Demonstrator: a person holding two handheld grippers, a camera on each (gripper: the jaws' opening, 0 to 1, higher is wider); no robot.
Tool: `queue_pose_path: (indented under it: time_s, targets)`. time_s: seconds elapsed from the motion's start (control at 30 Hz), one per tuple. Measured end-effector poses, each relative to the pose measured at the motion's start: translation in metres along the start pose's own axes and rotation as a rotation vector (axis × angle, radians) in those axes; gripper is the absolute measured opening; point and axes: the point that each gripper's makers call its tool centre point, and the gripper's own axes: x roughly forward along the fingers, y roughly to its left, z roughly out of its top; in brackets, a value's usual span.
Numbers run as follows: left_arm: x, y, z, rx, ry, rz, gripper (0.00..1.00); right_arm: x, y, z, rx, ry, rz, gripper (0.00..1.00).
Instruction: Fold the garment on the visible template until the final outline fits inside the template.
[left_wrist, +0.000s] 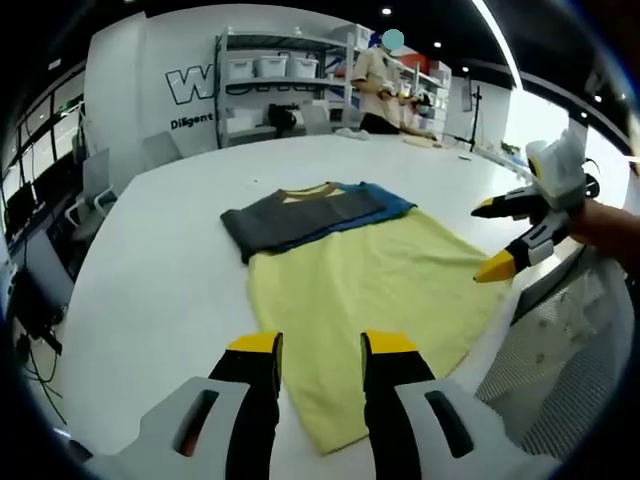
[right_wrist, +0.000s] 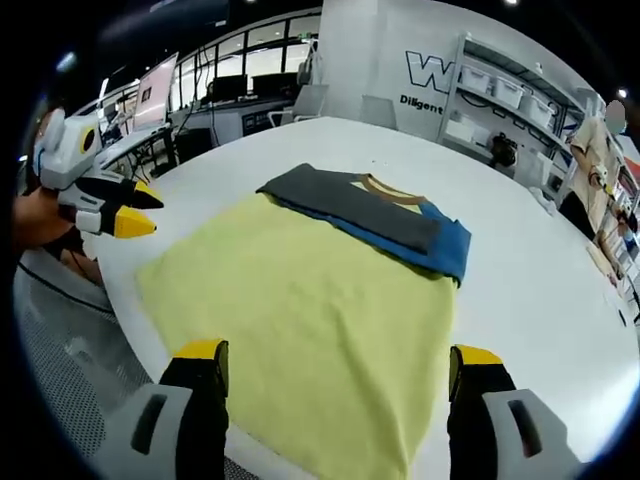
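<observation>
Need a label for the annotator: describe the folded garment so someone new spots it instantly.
Start at the big white table, then find the large pale yellow sheet spread across its near side. The folded garment lies along that sheet's far edge, partly on it. It is the only dark item there: a grey and blue shirt with a tan collar, folded into a flat band.

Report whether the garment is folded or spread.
Partly folded: the garment lies doubled into a narrow band across the yellow template.
</observation>
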Motion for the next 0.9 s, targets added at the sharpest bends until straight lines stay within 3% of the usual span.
queue_pose_path:
  time_s: [0.43, 0.63, 0.8, 0.9]
  targets:
    - [-0.002, 0.003, -0.014, -0.056, 0.056, -0.015, 0.25, -0.006, -0.005, -0.015, 0.029, 0.049, 0.006, 0.82]
    - [-0.003, 0.004, -0.042, -0.046, 0.198, -0.023, 0.25, -0.009, -0.01, -0.027, 0.054, 0.093, 0.005, 0.76]
    - [-0.004, 0.003, -0.055, -0.035, 0.246, -0.033, 0.24, -0.01, -0.012, -0.034, 0.068, 0.117, 0.003, 0.76]
    - [-0.004, 0.002, -0.067, -0.046, 0.309, -0.043, 0.24, -0.011, -0.012, -0.039, 0.076, 0.14, 0.008, 0.74]
